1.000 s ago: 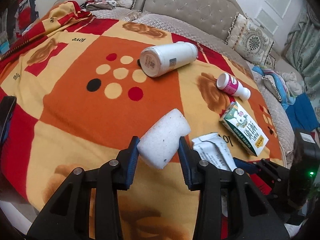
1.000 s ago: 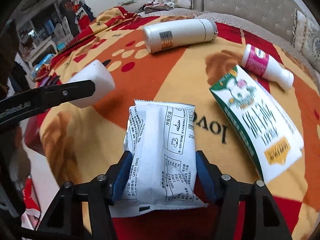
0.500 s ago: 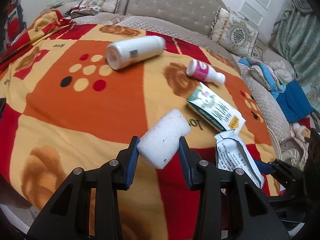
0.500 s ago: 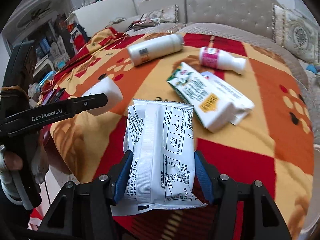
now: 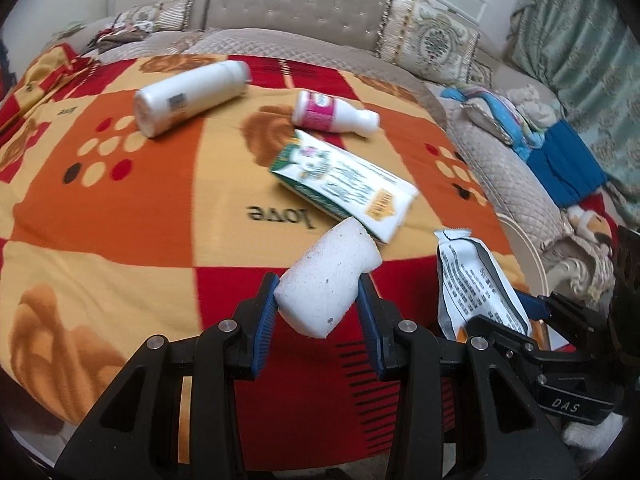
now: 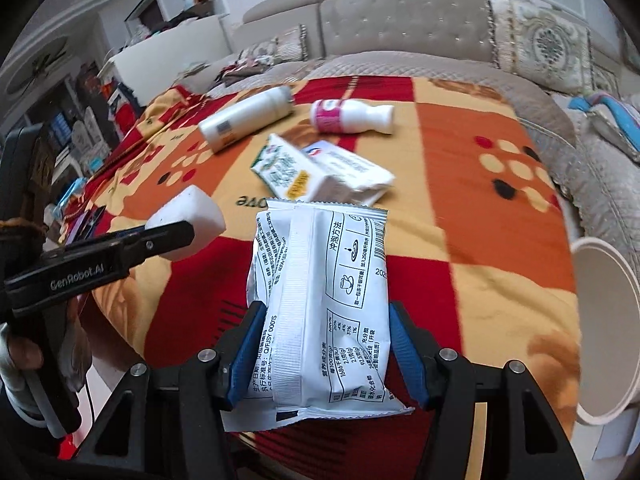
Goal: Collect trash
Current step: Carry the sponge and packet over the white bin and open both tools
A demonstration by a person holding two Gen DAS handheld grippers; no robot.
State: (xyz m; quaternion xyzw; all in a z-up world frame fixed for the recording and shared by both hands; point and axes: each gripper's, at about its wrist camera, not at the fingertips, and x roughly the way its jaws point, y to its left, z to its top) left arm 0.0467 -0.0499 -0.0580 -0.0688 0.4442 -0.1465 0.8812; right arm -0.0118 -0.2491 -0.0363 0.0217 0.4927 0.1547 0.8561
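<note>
I have both claws loaded and raised over the near edge of the blanket point(image 5: 100, 240). My left gripper point(image 5: 318, 300) is clamped on a white foam block point(image 5: 330, 276), blue pads pressing its two sides, the block tilted up and to the right. My right gripper point(image 6: 324, 354) is clamped on a white sachet point(image 6: 320, 300), which stands upright between the pads and sticks out well past them.

Edges first. The blanket's near edge falls away just under both claws. On the right, in the right wrist view, a white bin point(image 6: 600, 320) sits just beyond the blanket's edge, its round rim facing me and close to my right claw. Between that claw and the bin I see only bare blanket. The far side ends at the sofa point(image 6: 400, 16). On the left the other tool crosses my right view, with a hand point(image 6: 24, 356) on its grip.

Counting what lies on the blanket: two bottles, one tall white bottle point(image 5: 188, 96) and one small pink bottle point(image 5: 332, 112), both on their sides and near each other; and one green carton point(image 5: 344, 184), lying flat just nearer than them, with a crushed white pack point(image 6: 352, 170) touching its right side. Two items are in my claws.
</note>
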